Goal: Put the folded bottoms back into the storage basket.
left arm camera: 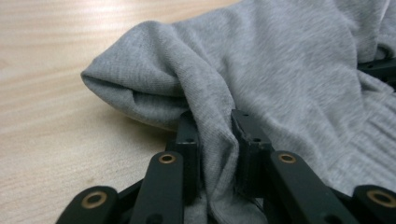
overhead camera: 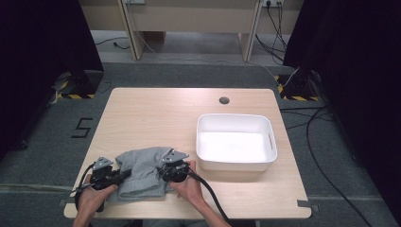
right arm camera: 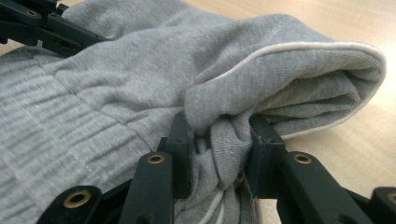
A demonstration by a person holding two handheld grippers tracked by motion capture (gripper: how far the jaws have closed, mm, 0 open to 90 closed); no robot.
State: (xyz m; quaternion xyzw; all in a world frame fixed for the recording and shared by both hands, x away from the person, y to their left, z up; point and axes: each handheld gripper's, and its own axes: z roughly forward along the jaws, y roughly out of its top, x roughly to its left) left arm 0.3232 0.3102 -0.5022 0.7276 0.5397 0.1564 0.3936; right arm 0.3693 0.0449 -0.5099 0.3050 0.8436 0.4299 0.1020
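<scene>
- Pinching a bunched fold of the grey garment (left arm camera: 280, 70), the left gripper (left arm camera: 215, 135) has its jaws drawn in on the cloth, pads pressed against the fabric from both sides.
- The right gripper (right arm camera: 219, 140) likewise squeezes a gathered wad of the same garment, near a white-piped hem, its jaws nearly together with cloth packed between them.
- Seen from the high view, the left gripper (overhead camera: 124, 174) holds the garment's left edge and the right gripper (overhead camera: 163, 166) its right edge.
- The grey garment (overhead camera: 142, 172) lies crumpled on the wooden table (overhead camera: 151, 113), at its near edge.
- A white bin (overhead camera: 235, 122) stands just right of the garment.
</scene>
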